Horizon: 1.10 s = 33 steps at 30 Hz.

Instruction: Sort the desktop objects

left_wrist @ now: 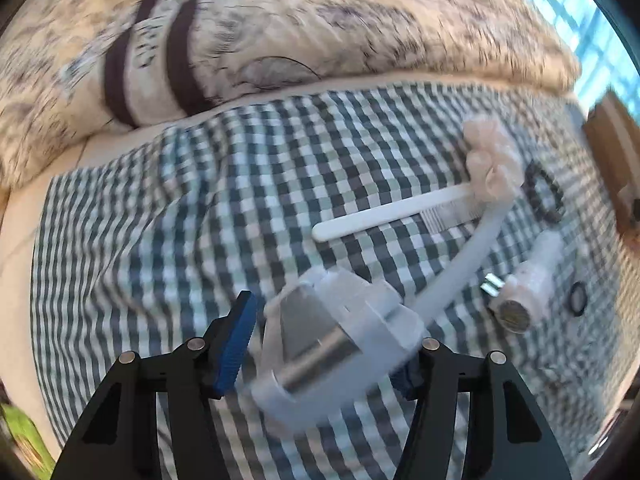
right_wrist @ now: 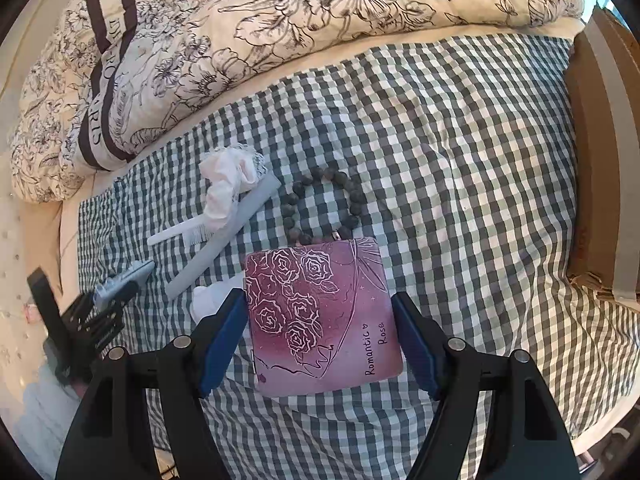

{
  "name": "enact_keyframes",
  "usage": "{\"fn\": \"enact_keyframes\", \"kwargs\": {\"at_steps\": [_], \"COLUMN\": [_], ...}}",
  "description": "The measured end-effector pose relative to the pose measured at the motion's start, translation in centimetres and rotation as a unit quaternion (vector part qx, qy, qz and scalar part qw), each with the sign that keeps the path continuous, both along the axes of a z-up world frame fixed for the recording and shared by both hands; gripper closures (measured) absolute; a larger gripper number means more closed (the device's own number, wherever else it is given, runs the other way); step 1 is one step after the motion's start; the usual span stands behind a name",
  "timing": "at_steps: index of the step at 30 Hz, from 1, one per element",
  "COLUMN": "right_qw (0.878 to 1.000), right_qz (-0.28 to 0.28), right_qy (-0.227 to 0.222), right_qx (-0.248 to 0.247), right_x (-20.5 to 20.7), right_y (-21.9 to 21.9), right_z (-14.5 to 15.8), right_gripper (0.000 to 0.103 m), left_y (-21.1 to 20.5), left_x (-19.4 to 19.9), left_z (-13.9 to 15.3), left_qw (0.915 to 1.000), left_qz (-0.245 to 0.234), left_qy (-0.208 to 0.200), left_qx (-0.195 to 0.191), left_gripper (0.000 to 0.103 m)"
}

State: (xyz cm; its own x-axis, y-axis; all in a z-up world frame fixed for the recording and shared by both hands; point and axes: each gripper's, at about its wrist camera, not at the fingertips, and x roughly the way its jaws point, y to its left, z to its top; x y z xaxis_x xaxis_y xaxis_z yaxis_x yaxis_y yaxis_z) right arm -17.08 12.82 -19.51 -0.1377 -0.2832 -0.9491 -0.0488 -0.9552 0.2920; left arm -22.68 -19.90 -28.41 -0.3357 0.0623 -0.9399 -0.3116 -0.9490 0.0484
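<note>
My left gripper [left_wrist: 324, 344] has a white and silver clip-like object [left_wrist: 332, 340] between its blue pads, above the checked cloth [left_wrist: 160, 208]; the view is blurred. Beyond it lie a white comb [left_wrist: 384, 216], a pale lace scrunchie [left_wrist: 492, 160], a white tube [left_wrist: 464, 256], a dark bead bracelet [left_wrist: 544, 192] and a white capped bottle [left_wrist: 528, 280]. My right gripper [right_wrist: 324, 336] closes on a pink square compact [right_wrist: 320, 320] printed with roses and "Romantic Rose". The bead bracelet [right_wrist: 324, 204], scrunchie [right_wrist: 232, 184], comb [right_wrist: 180, 234] and tube [right_wrist: 224, 236] lie just beyond it. The left gripper [right_wrist: 100, 308] shows at the left.
A floral duvet [right_wrist: 280, 20] is bunched along the far side of the bed. A brown cardboard box [right_wrist: 592, 160] stands at the right edge. A small black ring [left_wrist: 578, 298] lies on the cloth at the right.
</note>
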Motion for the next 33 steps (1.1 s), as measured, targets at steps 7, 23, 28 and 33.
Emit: {"fn": "enact_keyframes", "kwargs": {"at_steps": [7,23,28,33], "right_qw": [1.000,0.999,0.999,0.998], "right_qz": [-0.007,0.019,0.031,0.037], "right_qy": [-0.014,0.018,0.032,0.046], "right_qx": [0.002,-0.021,-0.027,-0.032], "right_x": [-0.1,-1.2,0.0,2.1], "right_y": [0.7,-1.6,-2.5,-2.6], "right_z": [-1.2,1.4,3.3,5.5], "right_gripper": [0.030,0.030,0.030,0.030], "left_y": [2.0,-2.9,-2.2,0.1], "left_x": [-1.9,1.8,4.2,5.9], "left_z": [-1.8,7.1,9.3,12.2], "left_qw": [0.9972,0.9909,0.9878,0.9884], "left_qz": [-0.064,0.118,0.129,0.104], "left_qy": [-0.017,0.035,0.045,0.062], "left_qx": [-0.036,0.054,0.075,0.092], "left_gripper": [0.062,0.077,0.077,0.077]}}
